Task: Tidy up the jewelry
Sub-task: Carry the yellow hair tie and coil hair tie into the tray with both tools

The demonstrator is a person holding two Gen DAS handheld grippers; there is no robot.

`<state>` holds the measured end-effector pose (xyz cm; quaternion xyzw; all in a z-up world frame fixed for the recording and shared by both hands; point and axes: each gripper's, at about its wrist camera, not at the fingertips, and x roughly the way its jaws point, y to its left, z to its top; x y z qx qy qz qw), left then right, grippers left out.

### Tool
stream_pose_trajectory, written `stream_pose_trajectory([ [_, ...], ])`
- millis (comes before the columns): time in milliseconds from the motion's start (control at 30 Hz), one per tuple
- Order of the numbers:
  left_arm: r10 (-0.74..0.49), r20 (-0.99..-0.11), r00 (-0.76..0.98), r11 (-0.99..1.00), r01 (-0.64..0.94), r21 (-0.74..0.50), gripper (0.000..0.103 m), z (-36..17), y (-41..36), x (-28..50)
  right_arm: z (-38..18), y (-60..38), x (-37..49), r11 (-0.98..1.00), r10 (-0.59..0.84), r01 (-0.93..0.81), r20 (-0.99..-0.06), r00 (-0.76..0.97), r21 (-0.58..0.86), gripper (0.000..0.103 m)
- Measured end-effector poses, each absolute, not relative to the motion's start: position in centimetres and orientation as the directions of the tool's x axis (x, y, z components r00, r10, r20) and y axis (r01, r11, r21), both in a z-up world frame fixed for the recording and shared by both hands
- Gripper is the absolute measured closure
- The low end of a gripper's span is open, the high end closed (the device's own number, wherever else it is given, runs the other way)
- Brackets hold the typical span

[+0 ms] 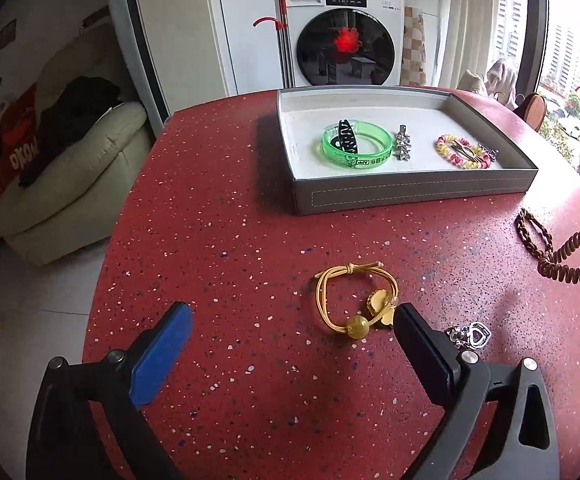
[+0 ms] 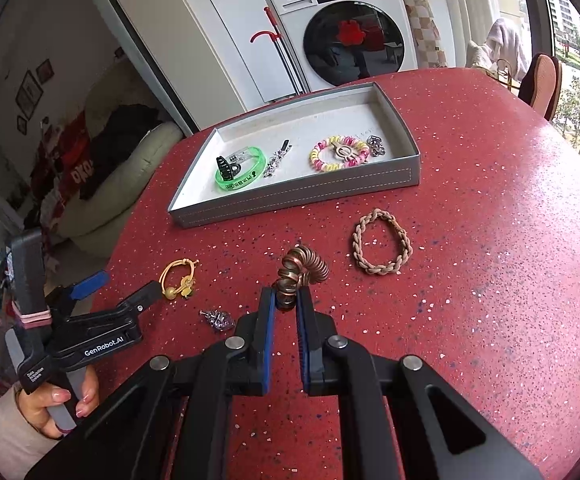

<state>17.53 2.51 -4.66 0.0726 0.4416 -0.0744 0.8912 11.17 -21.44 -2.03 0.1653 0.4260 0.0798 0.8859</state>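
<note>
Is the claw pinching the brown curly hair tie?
Touching. In the right wrist view, the right gripper has both fingertips pressed on the brown curly hair tie, one loop squeezed between them.

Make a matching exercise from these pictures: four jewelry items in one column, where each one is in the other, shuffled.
Items:
1. green bangle
2. brown spiral hair tie
3. braided tan bracelet
4. yellow cord bracelet

Places:
A. pinched in the right tongs
B. on the table, between the open left tongs
C. inside the grey tray
D. alone on the red table, nothing touching it

Pairs: 1-C, 2-A, 3-D, 4-B
</note>
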Motion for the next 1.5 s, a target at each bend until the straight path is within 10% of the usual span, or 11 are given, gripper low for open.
stream_pose_trajectory([
  [233, -0.086, -0.831, 0.550, 0.960, 0.269, 0.079, 0.004, -6.4, -0.4, 18.3, -2.0, -21.8, 10.9, 0.933, 0.277, 0.009, -0.731, 0.624, 0.361, 0.092],
  [333, -0.140, -0.834, 0.534, 0.959, 0.283, 0.020, 0.021, -6.6, -0.3, 18.3, -1.9, -21.8, 10.8, 0.933, 0.275, 0.009, -0.729, 0.627, 0.360, 0.092],
  [467, -0.172, -0.826, 0.537, 0.954, 0.300, -0.003, 0.073, -6.4, -0.1, 18.2, -1.9, -21.9, 10.7, 0.933, 0.273, 0.011, -0.728, 0.629, 0.359, 0.092],
  [1500, -0.295, -0.723, 0.625, 0.938, 0.333, -0.095, 0.073, 1.4, -1.5, 23.1, 2.8, -23.7, 18.1, 0.947, 0.253, -0.028, -0.690, 0.678, 0.319, 0.092],
])
